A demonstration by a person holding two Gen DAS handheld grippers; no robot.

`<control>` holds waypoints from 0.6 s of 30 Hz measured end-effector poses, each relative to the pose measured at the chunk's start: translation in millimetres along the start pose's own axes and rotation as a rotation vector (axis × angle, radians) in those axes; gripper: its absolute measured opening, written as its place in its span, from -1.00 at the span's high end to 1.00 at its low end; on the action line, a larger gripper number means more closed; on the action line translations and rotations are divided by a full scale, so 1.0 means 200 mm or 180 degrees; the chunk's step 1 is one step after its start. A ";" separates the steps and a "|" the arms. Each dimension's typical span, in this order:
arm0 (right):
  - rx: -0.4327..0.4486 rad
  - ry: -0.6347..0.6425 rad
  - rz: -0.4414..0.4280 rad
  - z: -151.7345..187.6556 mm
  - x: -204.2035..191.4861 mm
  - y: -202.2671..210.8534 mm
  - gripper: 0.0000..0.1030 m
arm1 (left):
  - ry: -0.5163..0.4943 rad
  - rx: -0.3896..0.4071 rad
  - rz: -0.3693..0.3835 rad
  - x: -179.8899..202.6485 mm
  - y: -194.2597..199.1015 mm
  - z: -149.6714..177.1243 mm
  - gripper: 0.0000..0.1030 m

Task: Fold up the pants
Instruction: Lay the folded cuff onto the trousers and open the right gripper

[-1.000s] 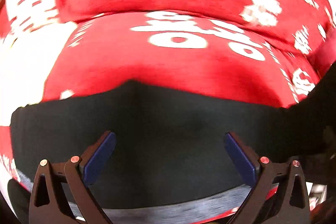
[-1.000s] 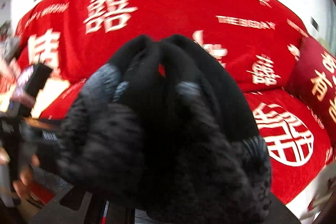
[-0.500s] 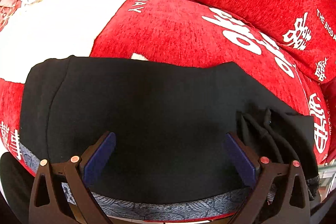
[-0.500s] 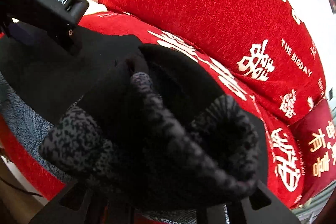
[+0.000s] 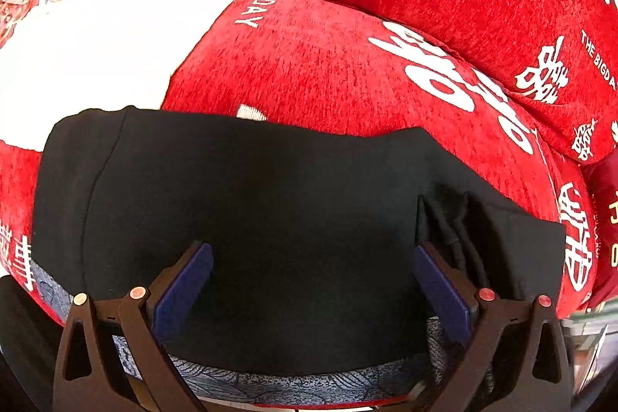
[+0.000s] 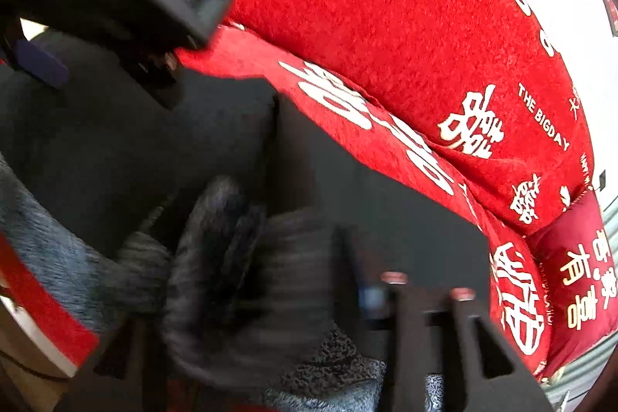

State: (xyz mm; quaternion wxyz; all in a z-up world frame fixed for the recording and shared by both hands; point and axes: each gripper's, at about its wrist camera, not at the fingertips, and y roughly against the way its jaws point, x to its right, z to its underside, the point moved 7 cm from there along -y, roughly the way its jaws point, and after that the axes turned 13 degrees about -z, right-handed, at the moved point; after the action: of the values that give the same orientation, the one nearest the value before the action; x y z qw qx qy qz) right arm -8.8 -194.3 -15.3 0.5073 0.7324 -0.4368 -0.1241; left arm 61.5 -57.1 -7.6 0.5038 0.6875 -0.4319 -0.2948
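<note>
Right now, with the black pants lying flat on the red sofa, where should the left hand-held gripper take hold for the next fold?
Probably the far left corner of the black pants, coming in from the left. That edge lies loose on the red sofa cover, while the left hand-held gripper hovers open mid-cloth, where there is no edge to pinch.

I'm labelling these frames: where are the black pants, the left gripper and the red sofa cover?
black pants (image 5: 289, 188), left wrist view, flat middle of the fabric
left gripper (image 5: 313, 273), left wrist view, midway between its fingertips
red sofa cover (image 5: 328, 64), left wrist view, seat cushion
</note>
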 end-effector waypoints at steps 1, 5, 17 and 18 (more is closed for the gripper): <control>0.0079 0.0015 -0.0079 -0.02 -0.01 0.06 -0.66 | -0.0008 0.0022 0.0007 0.00 0.01 -0.01 -1.00; 0.0244 -0.0010 -0.0549 -0.06 0.00 0.25 -0.66 | 0.0018 0.0115 0.0030 0.00 0.07 -0.04 -1.00; -0.0093 -0.1842 -0.1221 0.46 0.61 0.21 -0.72 | -0.1056 -0.0011 -0.0237 0.42 0.04 0.27 -1.00; -0.0148 -0.1913 -0.1297 0.48 0.61 0.17 -0.72 | -0.1091 -0.0080 -0.0342 0.42 0.00 0.29 -1.00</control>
State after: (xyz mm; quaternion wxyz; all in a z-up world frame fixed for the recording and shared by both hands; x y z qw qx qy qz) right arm -15.4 -352.7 2.3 0.3377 0.7235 -0.4086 -0.4423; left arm 50.6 -157.0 -23.9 0.4149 0.6430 -0.4704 -0.4395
